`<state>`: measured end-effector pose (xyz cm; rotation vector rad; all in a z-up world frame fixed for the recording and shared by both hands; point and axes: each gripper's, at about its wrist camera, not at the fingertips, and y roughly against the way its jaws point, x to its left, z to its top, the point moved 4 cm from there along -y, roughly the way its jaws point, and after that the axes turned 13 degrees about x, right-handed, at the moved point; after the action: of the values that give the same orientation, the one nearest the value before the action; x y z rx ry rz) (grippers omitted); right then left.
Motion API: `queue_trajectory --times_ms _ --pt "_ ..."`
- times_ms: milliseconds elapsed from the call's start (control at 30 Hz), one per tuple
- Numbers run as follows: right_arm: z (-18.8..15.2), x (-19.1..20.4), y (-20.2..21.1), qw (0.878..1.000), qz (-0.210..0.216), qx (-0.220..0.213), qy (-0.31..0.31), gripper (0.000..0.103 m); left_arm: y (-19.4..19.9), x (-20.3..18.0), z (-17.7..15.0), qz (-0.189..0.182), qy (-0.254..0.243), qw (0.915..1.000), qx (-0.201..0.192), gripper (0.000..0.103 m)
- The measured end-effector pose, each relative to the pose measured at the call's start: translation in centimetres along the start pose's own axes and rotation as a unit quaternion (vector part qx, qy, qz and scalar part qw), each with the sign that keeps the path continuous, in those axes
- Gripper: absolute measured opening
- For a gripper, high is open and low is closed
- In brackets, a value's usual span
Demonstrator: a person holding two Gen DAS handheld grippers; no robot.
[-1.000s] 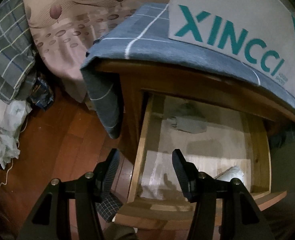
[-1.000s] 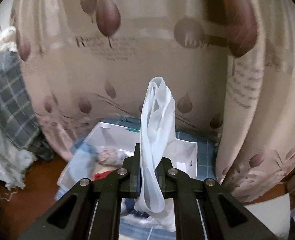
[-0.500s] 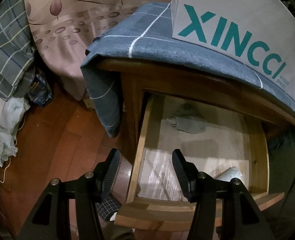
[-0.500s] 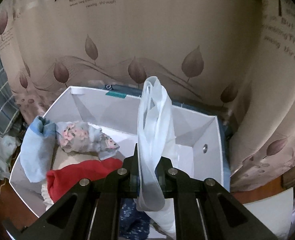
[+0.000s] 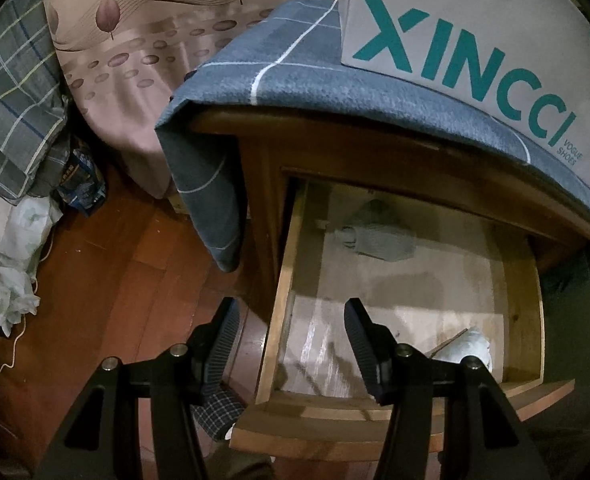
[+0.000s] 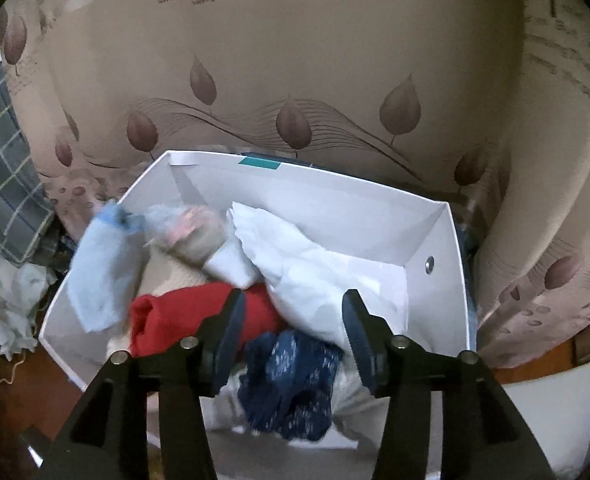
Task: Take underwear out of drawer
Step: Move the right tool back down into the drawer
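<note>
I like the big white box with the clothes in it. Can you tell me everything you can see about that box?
The white box looks like cardboard, open on top, with plain walls, a small metal eyelet in one end and a teal strip on its far rim. In the left wrist view its outside shows teal letters, XINCCI, and it stands on a blue checked cloth over a wooden nightstand. Inside lie a white garment, a red one, a dark blue patterned one and a light blue one.

Wooden nightstand (image 5: 375, 168), blue cloth (image 5: 295, 80), shoebox (image 5: 475, 20)
</note>
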<state>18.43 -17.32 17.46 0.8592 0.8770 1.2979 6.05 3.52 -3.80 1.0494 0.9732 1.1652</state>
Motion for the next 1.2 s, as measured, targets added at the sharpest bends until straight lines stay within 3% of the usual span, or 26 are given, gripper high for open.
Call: queue_trajectory --times_ms 300,500,800,900,1033,1167,1200 --pt "-6.2 0.6 5.0 0.999 0.050 0.017 0.008 0.062 0.1 0.4 0.0 0.005 0.005 1.0000 0.002 0.056" --pt "-12.4 1.3 5.0 0.996 0.059 0.066 0.026 0.071 0.2 1.2 -0.1 -0.002 0.019 0.9998 0.003 0.056" --pt "-20.6 2.1 -4.3 0.977 0.074 0.200 0.009 0.074 0.2 1.8 -0.1 -0.009 0.033 0.9994 0.009 0.056" --pt "-22.1 2.5 -7.4 0.972 0.074 0.222 0.011 0.074 0.2 2.1 -0.1 -0.009 0.038 0.9992 0.008 0.056" --pt "-22.8 3.7 -10.2 0.973 0.060 0.216 0.048 0.074 0.5 2.7 0.0 -0.014 0.051 0.9986 0.006 0.056" --pt "-22.6 6.3 -12.5 0.970 0.049 0.186 0.150 0.071 1.4 4.3 0.0 -0.016 0.085 0.9962 -0.009 0.056" --pt "-22.5 7.1 -12.9 0.967 0.044 0.180 0.172 0.065 1.7 4.9 0.0 -0.012 0.095 0.9953 -0.016 0.056"
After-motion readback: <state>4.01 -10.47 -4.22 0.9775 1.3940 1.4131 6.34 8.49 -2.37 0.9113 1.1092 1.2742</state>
